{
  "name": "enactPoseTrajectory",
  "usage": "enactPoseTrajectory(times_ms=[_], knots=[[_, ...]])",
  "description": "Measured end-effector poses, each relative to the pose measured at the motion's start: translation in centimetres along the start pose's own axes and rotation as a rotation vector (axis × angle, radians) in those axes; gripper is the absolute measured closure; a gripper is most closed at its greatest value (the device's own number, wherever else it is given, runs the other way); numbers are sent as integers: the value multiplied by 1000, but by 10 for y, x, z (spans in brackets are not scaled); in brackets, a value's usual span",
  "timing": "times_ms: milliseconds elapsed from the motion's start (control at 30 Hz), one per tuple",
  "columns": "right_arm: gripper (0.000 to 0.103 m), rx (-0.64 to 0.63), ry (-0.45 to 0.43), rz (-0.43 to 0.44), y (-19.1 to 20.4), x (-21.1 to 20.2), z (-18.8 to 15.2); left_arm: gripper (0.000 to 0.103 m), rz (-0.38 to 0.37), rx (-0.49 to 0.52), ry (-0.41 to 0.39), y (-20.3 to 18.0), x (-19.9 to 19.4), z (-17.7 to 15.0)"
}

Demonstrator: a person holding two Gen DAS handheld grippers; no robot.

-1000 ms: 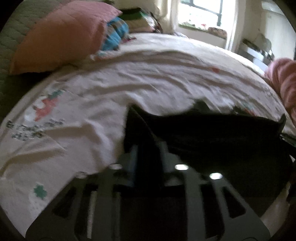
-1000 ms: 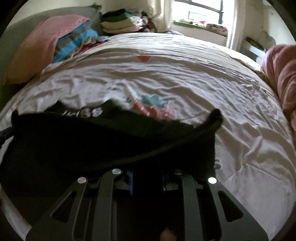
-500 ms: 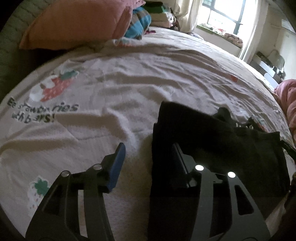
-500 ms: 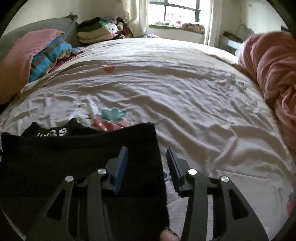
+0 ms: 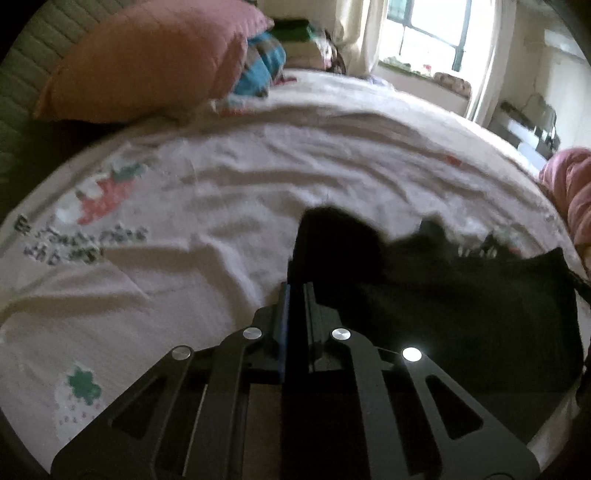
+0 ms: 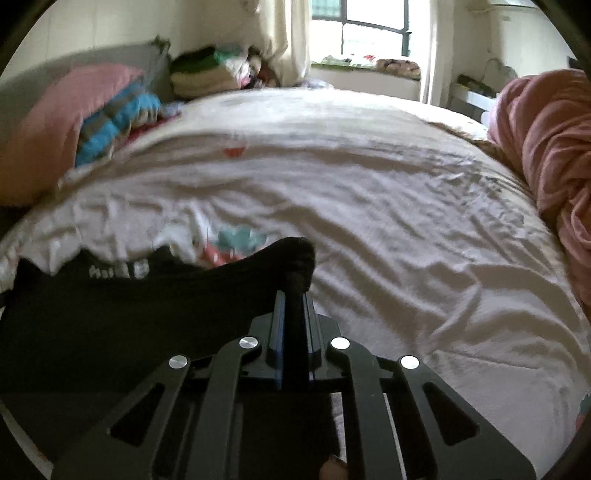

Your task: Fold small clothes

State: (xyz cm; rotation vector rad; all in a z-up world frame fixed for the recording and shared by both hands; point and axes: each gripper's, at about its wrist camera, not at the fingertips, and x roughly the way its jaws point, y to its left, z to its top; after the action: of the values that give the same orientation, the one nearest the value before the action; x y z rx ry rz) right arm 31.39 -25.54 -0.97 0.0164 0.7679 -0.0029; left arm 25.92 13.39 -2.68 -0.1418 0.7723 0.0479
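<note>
Left tongs (image 5: 295, 291) and right tongs (image 6: 294, 299) each pinch a corner of a black garment (image 5: 461, 314) over a white bedsheet (image 6: 369, 184); pink pillow (image 5: 147, 62) lies beyond.

a home bedroom: wide bed (image 6: 369, 192), pink pillow (image 5: 147, 62), curtained window (image 6: 369, 22).

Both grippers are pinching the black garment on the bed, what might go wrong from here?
1. Each gripper, left and right, seems to clamp only a small bunched corner of the black garment, so the cloth might slip out when pulled taut.
2. The garment sags unevenly between the grips, so the fold could land crooked.
3. The bedsheet is wrinkled and loose; dragging the cloth might ruck it up underneath.
</note>
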Motion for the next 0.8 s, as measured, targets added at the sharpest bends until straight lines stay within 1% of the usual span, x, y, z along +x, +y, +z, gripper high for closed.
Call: enactPoseTrajectory(times_ms=[67, 133, 200, 267, 333, 400, 433, 467, 533, 667, 700, 767, 800], knots=[[95, 27, -15, 1, -6, -3, 4, 102, 3, -1, -25, 0, -6, 5], [95, 49, 1, 2, -12, 3, 4, 102, 20, 8, -25, 0, -3, 6], [95, 42, 33, -16, -12, 13, -1, 101, 35, 11, 2, 1, 8, 0], [95, 39, 56, -26, -11, 18, -9, 101, 25, -2, 48, 6, 21, -7], [95, 42, 66, -31, -10, 21, -16, 100, 18, -15, 64, 9, 25, -10], [94, 38, 73, -45, -9, 22, -20, 94, 24, -8, 59, 8, 23, -11], [94, 41, 76, -52, -9, 21, -22, 93, 34, -1, 53, 9, 23, -12], [94, 44, 78, -53, -9, 21, -23, 89, 41, 7, 53, 8, 22, -13], [93, 47, 85, -56, -10, 20, -26, 88, 55, 20, 56, 7, 21, -16], [85, 60, 103, -53, -14, 14, -33, 77, 59, 22, 58, 5, 13, -18], [82, 64, 105, -52, -16, 12, -35, 76, 62, 20, 57, 5, 11, -19], [81, 74, 109, -48, -19, 7, -39, 75, 62, 15, 54, 3, 3, -19], [79, 75, 108, -44, -19, 4, -40, 70, 62, 16, 51, 2, -1, -19]])
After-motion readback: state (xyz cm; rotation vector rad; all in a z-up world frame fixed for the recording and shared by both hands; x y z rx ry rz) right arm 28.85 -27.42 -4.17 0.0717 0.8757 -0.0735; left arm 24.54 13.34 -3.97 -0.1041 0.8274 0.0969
